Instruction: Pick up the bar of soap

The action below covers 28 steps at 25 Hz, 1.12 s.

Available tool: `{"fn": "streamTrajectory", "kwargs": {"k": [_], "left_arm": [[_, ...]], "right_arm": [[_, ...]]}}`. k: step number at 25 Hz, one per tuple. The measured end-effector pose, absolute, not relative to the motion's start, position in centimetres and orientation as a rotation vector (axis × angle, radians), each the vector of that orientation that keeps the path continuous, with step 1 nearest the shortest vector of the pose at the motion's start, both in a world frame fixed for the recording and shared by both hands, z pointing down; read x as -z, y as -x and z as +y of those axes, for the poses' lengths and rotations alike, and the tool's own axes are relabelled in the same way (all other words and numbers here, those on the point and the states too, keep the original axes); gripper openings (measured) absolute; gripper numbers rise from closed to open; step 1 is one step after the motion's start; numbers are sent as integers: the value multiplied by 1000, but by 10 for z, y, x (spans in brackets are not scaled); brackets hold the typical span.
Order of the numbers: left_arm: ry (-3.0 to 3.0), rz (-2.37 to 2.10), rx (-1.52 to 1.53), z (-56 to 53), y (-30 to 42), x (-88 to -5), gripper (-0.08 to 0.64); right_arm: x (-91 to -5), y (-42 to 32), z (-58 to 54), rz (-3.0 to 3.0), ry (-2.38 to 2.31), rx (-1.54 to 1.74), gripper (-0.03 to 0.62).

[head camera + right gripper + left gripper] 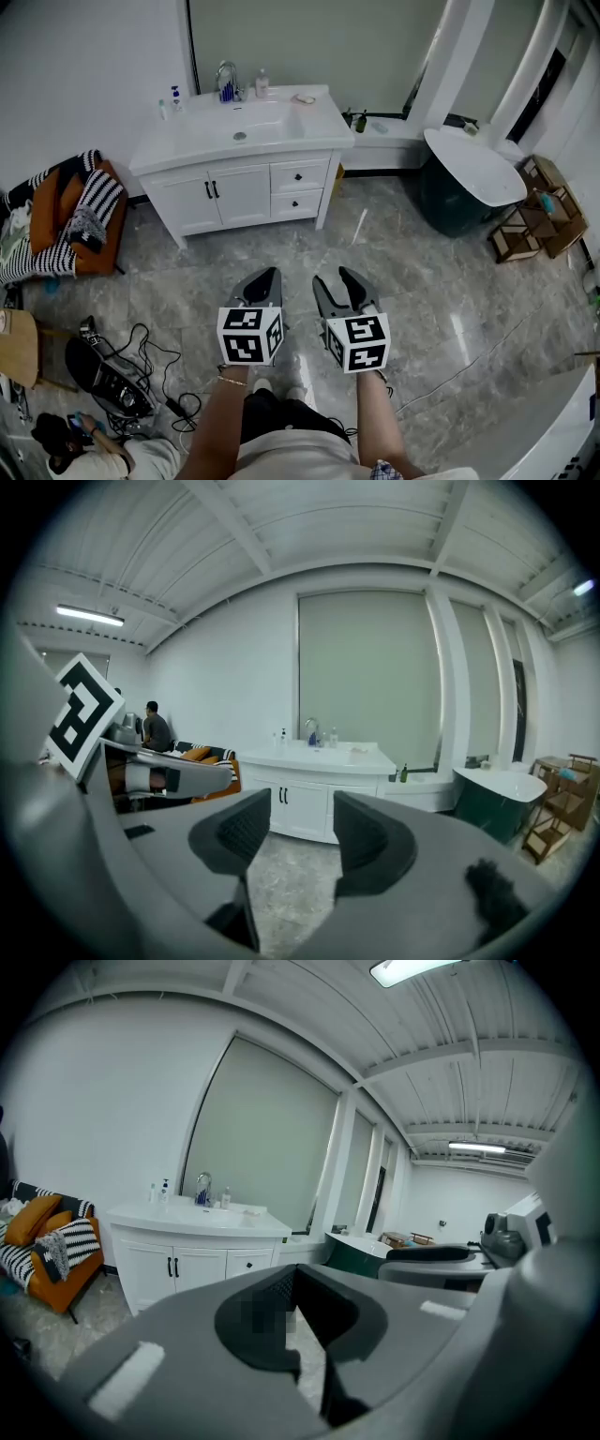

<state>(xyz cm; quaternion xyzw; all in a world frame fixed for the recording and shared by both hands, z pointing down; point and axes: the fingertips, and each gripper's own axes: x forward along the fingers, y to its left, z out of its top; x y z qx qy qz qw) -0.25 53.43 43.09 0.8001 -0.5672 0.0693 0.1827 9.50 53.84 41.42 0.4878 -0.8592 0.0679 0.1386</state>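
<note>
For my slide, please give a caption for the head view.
Person faces the sink cabinet with the bar of soap, left tongs shut, right tongs open.

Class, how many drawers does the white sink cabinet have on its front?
2, stacked at the right of the cabinet: the upper drawer, and the lower drawer directly beneath it. The cabinet's sides are hidden.

This is a bathroom, though it looks set up inside a larger room. A white vanity cabinet (242, 183) carries a sunken basin (247, 126) with a chrome faucet (226, 79) and a few bottles (175, 97) along its back edge. To the right stands a dark freestanding bathtub (448, 204) with a white rim. The floor (422, 281) is glossy grey marble-look tile. At the left are an orange sofa (49, 208) with striped cushions and loose cables (141, 361) on the floor.
</note>
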Motion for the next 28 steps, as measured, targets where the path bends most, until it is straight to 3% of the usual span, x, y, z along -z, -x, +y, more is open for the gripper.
{"fn": "streamTrajectory", "kwargs": {"k": [17,28], "left_arm": [[-2307,-1582,-223,513,-20,-433,9],[-2337,-1590,-279,442,-3,-444,9]], "right_arm": [[-408,-116,514,-2500,-1440,-219,236],[-428,-109,443,-2438,-1480,-234,238]]}}
